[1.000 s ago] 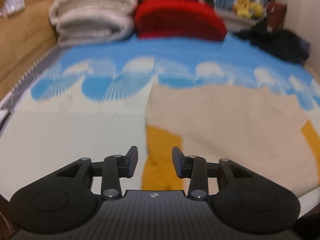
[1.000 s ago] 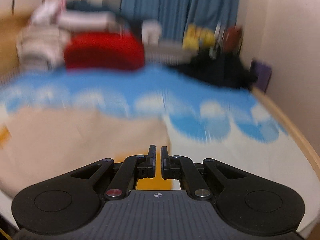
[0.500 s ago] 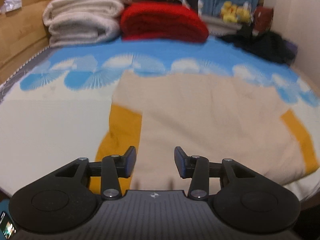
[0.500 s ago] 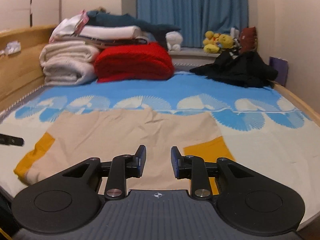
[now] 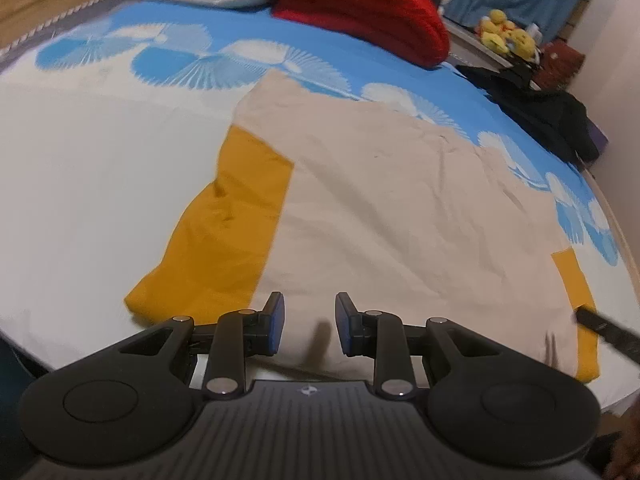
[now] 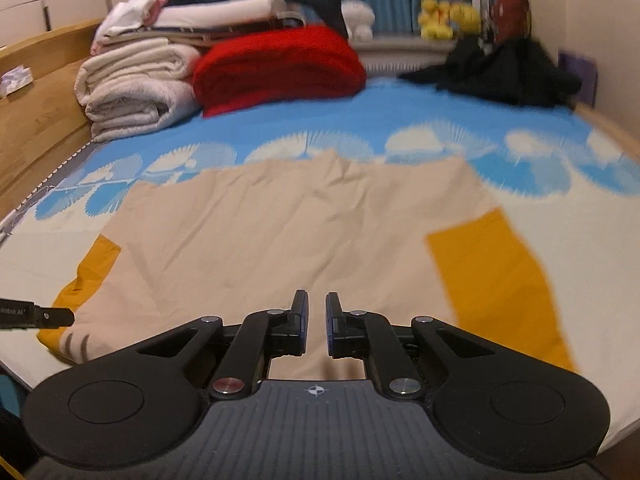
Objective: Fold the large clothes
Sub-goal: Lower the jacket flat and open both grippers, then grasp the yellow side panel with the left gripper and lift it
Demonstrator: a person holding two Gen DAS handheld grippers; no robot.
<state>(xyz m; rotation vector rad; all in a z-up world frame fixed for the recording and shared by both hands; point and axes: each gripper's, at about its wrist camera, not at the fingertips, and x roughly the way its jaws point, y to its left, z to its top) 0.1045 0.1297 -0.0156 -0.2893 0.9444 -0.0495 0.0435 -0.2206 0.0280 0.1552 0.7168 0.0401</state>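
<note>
A beige shirt (image 5: 400, 208) with mustard sleeves (image 5: 224, 232) lies spread flat on the bed; the right wrist view shows it as well (image 6: 288, 232). My left gripper (image 5: 310, 320) hovers over the shirt's near edge, next to the left sleeve. Its jaws are closing with a clear gap and nothing between them. My right gripper (image 6: 317, 320) hangs over the near edge, left of the right sleeve (image 6: 492, 276). Its jaws are closing to a narrow gap, with no cloth between the pads. Each gripper's tip shows at the edge of the other's view.
The bed sheet (image 5: 100, 152) is white near me and blue-patterned further back. At the head end are folded pale blankets (image 6: 136, 88), a red blanket (image 6: 276, 68), a black garment (image 6: 504, 68) and yellow plush toys (image 6: 444, 16). A wooden bed frame (image 6: 36, 120) runs along the left.
Both grippers have come down closer to the shirt's near edge. The left jaws have narrowed. The right jaws opened half a second ago and have narrowed again.
</note>
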